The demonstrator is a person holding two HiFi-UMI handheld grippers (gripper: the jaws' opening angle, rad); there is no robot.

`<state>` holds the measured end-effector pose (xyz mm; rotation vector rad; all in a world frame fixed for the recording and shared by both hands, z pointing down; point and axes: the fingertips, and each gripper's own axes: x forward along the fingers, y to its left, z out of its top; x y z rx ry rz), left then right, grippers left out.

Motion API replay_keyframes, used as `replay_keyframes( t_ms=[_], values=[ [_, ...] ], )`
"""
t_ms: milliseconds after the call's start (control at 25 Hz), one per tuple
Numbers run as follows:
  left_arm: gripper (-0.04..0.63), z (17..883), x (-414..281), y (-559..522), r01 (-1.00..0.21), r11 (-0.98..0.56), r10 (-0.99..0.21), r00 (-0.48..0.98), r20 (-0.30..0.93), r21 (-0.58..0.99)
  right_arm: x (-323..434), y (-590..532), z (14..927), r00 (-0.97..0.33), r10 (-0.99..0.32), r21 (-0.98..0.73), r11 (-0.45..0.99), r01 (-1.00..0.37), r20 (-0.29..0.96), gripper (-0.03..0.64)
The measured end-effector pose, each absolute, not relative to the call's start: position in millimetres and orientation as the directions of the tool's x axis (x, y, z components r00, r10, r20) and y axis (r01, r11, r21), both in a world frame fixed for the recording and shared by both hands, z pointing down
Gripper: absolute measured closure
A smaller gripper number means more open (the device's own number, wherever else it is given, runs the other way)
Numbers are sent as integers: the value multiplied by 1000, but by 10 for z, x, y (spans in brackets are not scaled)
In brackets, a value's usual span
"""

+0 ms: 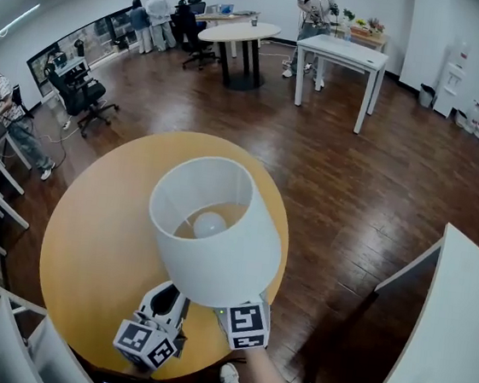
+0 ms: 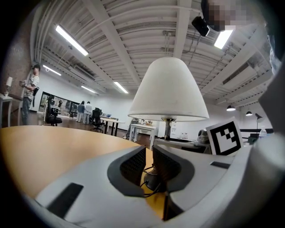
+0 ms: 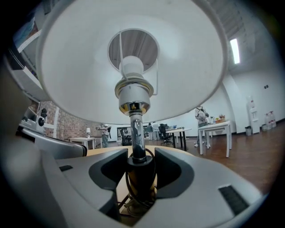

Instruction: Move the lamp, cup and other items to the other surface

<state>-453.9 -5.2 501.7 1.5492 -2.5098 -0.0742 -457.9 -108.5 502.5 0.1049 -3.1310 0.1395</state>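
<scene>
REMOTE RIG: My right gripper's (image 3: 139,165) jaws are clamped on the dark lower stem of the lamp (image 3: 133,95) at frame centre, with a black cord (image 3: 128,185) looped around it under the white shade (image 3: 191,67). My left gripper's (image 2: 149,168) jaws stand slightly apart, gripping nothing, low over the round yellow counter (image 1: 88,238). The lamp's base shows just beyond their tips. In the head view the lamp is upright at the lower centre, over the counter's near edge. A white table (image 1: 341,56) stands well apart at upper right, across the wood floor (image 1: 352,182).
</scene>
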Motion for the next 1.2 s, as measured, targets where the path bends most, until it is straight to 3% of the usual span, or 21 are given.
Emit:
replay_keyframes(
  t_ms=[440, 760, 1200],
  values=[
    [535, 4720, -3914, -1060, -969, 192, -981, -185, 59, 158, -3673, -2092, 4652, -934, -356, -107, 931, -350, -38, 436],
    [535, 4353, -2915, -2150, -976, -133, -991, 135, 0, 172, -2273, -3060, 4306, -755, -654, -72, 756, -651, -48, 436],
    [535, 4339, -1069, -3365, -875, -455, -888, 460, -9, 165, -49, -4048, 4387, -460, -888, -25, 460, -887, -20, 436]
  ],
)
